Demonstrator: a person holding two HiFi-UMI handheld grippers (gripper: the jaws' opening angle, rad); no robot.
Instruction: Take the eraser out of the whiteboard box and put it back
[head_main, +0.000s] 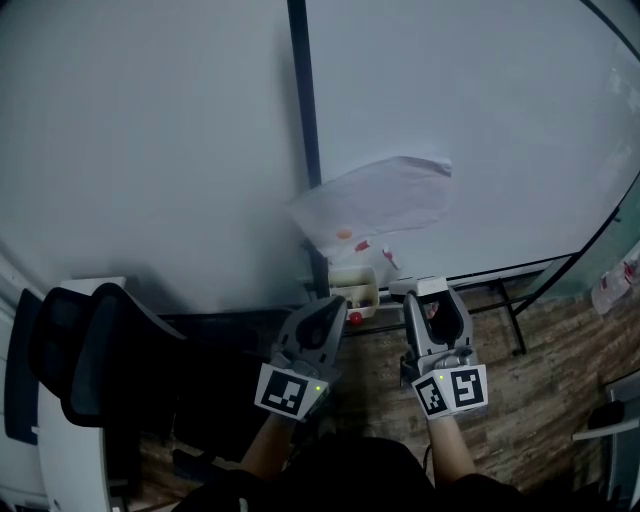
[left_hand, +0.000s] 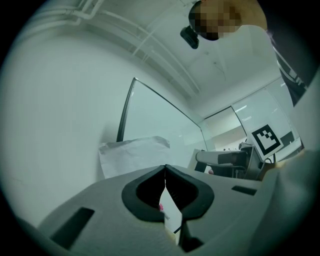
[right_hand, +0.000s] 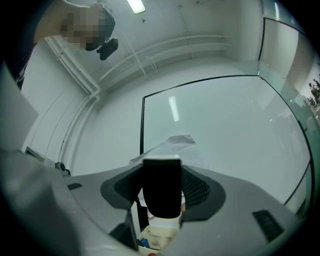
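We note the right gripper (right_hand: 161, 172) pinching the eraser (right_hand: 161, 200) beside the box (head_main: 355, 287), the left gripper (left_hand: 165, 168) pressed together, empty; we advise centring over the opening before release.

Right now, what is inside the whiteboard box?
The whiteboard box shows only its pale open top; its depth is hidden by its walls. The eraser is not inside: the right tongs hold it.

Cream box (head_main: 357, 286), apparently on whiteboard ledge (head_main: 486, 271)
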